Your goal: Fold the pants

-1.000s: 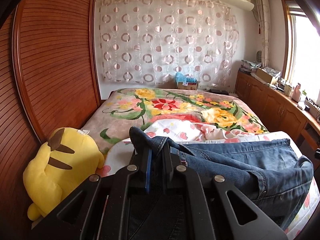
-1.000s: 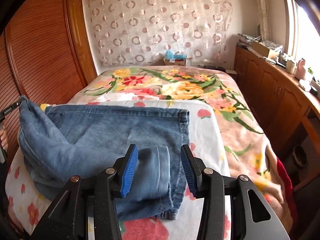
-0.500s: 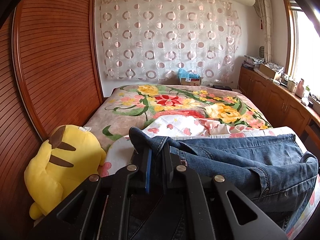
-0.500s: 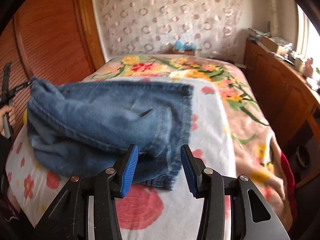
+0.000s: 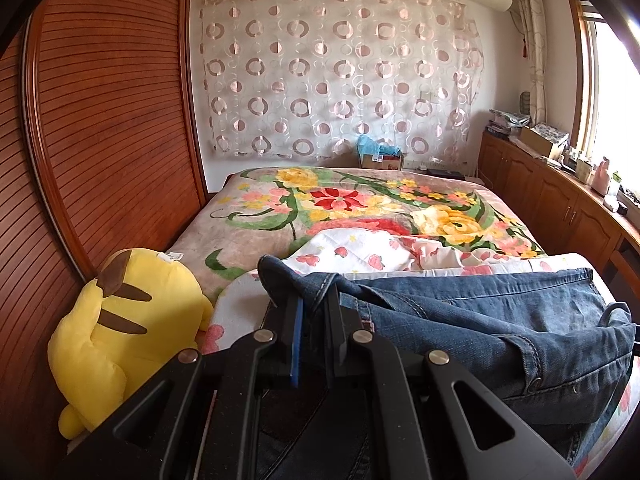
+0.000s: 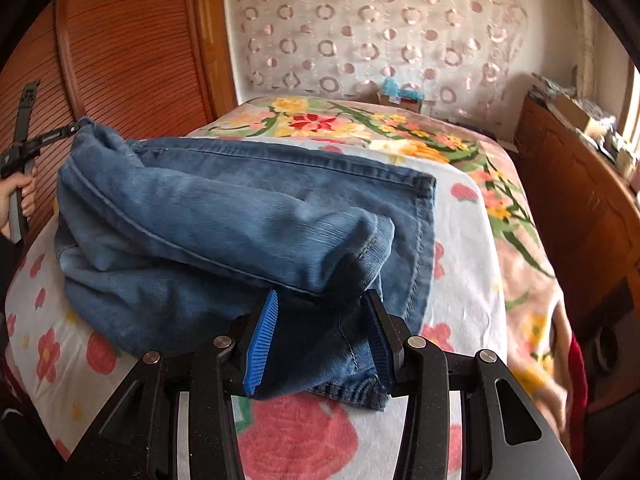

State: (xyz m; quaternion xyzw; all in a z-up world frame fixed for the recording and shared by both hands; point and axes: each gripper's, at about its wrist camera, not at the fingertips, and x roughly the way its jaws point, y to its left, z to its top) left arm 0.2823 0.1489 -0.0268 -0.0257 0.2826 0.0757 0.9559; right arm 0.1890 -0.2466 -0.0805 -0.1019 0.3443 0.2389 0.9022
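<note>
Blue jeans [image 6: 220, 208] lie folded across the white flowered sheet [image 6: 460, 260] on the bed. My right gripper [image 6: 320, 316] is low over the near leg end. Its jaws are closing, and a bunched fold of denim fills the gap and touches both blue pads [image 6: 260, 340]. My left gripper [image 5: 314, 300] is shut on the other end of the jeans [image 5: 500, 320] and holds that corner raised. From the right wrist view the left gripper [image 6: 74, 130] shows at the far left edge, pinching the denim, with a hand [image 6: 14, 200] on its handle.
A yellow plush toy [image 5: 120, 328] sits against the slatted wooden wardrobe [image 5: 100, 120] at the bed's left. A floral blanket [image 5: 360, 204] covers the far half of the bed. Wooden cabinets [image 5: 560, 208] with clutter line the right wall. A cardboard box [image 5: 382, 160] stands at the far end.
My right gripper came down onto the near leg end, rolled a little, and its jaws narrowed around a fold of denim. The left gripper kept its hold and stayed in place.
</note>
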